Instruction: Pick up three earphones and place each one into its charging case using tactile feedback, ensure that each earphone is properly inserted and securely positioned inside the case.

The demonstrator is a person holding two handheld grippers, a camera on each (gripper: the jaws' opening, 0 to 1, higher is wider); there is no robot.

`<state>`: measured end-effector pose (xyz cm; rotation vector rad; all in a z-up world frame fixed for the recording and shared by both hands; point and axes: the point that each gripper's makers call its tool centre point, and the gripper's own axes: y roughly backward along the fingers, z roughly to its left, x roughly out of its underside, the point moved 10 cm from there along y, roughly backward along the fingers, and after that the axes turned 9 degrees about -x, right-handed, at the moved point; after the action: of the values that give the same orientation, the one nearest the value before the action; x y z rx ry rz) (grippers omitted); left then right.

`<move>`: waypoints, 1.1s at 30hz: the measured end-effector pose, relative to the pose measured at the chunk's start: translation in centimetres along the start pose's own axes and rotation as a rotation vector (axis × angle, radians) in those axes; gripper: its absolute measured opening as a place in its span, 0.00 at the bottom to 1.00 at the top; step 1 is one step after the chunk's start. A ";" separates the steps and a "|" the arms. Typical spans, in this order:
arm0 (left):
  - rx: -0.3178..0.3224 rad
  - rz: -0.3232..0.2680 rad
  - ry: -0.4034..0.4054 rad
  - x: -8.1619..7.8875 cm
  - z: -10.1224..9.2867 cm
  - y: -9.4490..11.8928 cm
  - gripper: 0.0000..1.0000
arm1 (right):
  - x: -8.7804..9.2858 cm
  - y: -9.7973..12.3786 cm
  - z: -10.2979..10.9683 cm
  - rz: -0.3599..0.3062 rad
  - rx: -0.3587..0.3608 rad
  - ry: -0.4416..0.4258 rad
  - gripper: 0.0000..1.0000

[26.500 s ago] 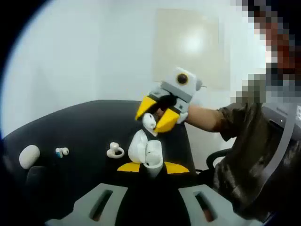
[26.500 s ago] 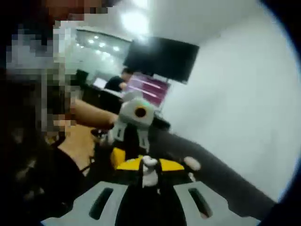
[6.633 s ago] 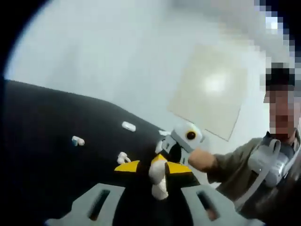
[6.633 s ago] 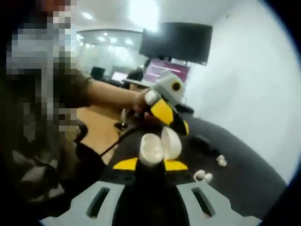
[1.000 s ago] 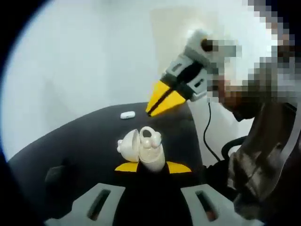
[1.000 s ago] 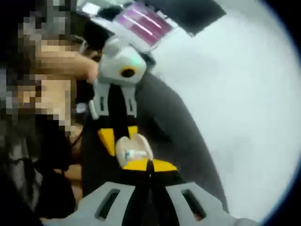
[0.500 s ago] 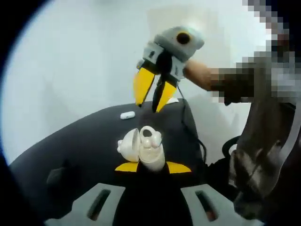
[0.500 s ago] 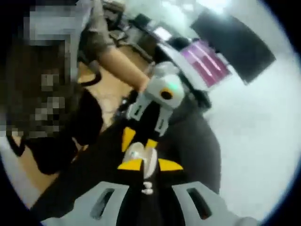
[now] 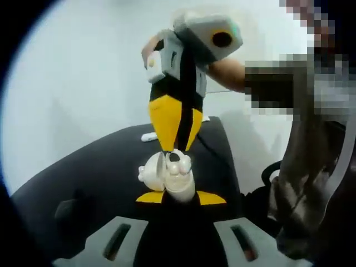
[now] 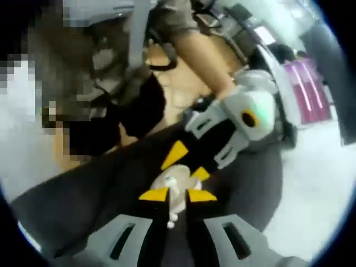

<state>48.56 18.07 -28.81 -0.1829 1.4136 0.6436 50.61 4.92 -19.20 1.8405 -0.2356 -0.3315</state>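
Over black table (image 9: 100,167), left gripper (image 9: 179,197) fingers clamp open charging case (image 9: 169,175); right gripper (image 9: 175,146) fingers nearly closed above, nothing visibly held.

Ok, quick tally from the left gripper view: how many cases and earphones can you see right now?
Open charging case, held by the left gripper: 1
Earphone at the right gripper tips: 1
Small white item on the black table, kind unclear: 1
Total: 3

Black table (image 9: 94,172) under white wall (image 9: 72,72); purple-lit screen (image 10: 311,83) in room behind.
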 end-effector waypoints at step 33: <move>-0.031 -0.009 -0.002 -0.3 0.1 -0.2 0.16 | 1.6 0.5 3.1 -0.159 0.279 -0.741 0.05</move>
<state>48.75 17.93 -28.56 -0.2124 1.4008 0.6582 51.04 1.42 -19.71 1.9428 -0.6702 -1.1388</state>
